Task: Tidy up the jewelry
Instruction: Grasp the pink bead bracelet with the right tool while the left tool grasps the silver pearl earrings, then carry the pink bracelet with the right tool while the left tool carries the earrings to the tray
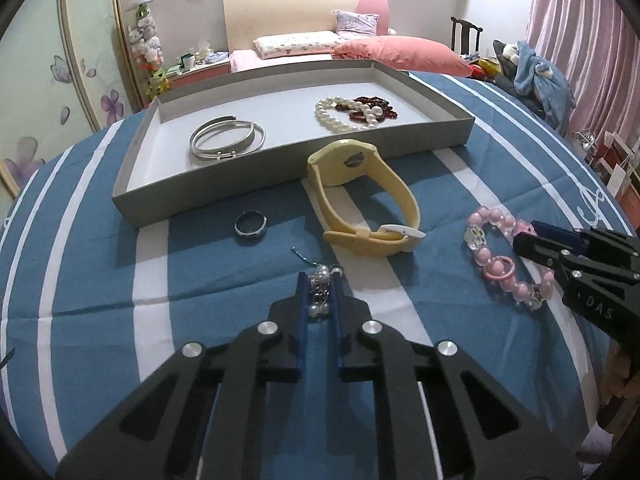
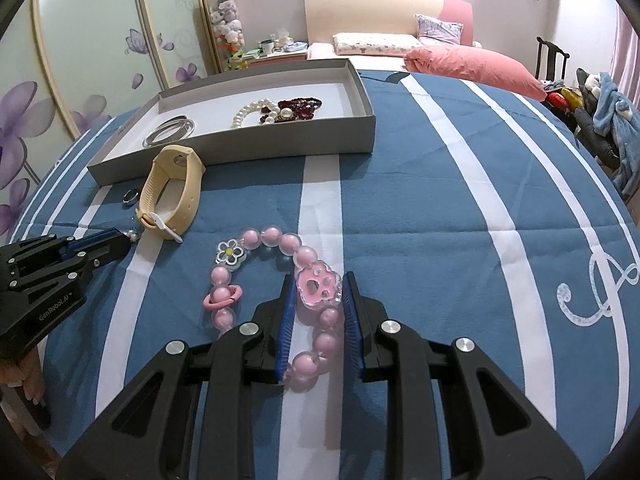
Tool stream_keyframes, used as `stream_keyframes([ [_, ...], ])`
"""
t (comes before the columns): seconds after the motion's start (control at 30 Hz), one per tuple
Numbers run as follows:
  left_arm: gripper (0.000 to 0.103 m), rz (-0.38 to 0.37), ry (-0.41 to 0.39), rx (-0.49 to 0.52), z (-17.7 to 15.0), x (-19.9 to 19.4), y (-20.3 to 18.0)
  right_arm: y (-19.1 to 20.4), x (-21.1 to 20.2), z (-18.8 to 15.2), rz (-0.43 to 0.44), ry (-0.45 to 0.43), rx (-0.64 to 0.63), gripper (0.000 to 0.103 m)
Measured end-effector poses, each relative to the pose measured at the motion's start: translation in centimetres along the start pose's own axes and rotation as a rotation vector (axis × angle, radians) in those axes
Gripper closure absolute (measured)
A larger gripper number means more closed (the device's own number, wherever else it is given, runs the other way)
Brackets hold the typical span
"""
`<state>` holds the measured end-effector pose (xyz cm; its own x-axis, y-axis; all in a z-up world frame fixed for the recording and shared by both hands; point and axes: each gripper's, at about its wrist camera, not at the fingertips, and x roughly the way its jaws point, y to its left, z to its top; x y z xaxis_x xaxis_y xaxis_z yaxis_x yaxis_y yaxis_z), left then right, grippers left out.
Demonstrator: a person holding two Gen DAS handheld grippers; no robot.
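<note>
My left gripper [image 1: 319, 278] is shut on a small pearl and silver charm piece [image 1: 319, 294] on the blue striped cloth. My right gripper [image 2: 318, 282] is closed around the pink bead bracelet [image 2: 276, 280], with the pink paw charm [image 2: 319, 286] between its blue pads; the bracelet also shows in the left wrist view [image 1: 502, 256]. A yellow watch [image 1: 360, 200] and a dark ring [image 1: 251, 224] lie on the cloth before the grey tray [image 1: 140, 200]. In the tray lie silver bangles [image 1: 227, 142], a pearl bracelet [image 1: 344, 114] and a dark red bead bracelet [image 1: 372, 106].
The cloth-covered table [image 2: 440, 200] stretches to the right of the tray [image 2: 360, 128]. A bed with pink pillows [image 2: 468, 64] stands behind, a wardrobe with flower prints [image 2: 80, 60] at the left and a pink curtain [image 1: 580, 40] at the right.
</note>
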<state>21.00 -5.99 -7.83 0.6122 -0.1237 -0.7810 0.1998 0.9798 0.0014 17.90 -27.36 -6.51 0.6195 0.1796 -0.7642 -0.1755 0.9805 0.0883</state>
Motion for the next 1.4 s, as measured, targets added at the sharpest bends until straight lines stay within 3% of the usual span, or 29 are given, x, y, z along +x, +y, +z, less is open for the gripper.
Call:
stream_keyframes([
  [0.5,0.095,-0.05,-0.005,-0.058,0.1,0.1,1.1,0.1,0.0,0.1,-0.007,0.001,-0.002,0.078],
  [0.67,0.095,-0.068,-0.048,-0.108,-0.2,-0.8,2.2,-0.3,-0.2,0.1,0.026,-0.017,0.031,0.079],
  [0.87,0.095,-0.05,-0.13,-0.118,-0.6,-2.7,2.9,0.0,-1.9,0.5,0.048,-0.138,0.027,0.079],
  [1.2,0.095,-0.052,-0.27,-0.22,-0.9,-5.3,5.6,1.2,-4.8,1.5,0.129,-0.34,0.009,0.079],
  [1.4,0.095,-0.055,-0.326,-0.259,-0.9,-6.3,6.5,1.5,-5.4,1.8,0.163,-0.394,0.019,0.079],
])
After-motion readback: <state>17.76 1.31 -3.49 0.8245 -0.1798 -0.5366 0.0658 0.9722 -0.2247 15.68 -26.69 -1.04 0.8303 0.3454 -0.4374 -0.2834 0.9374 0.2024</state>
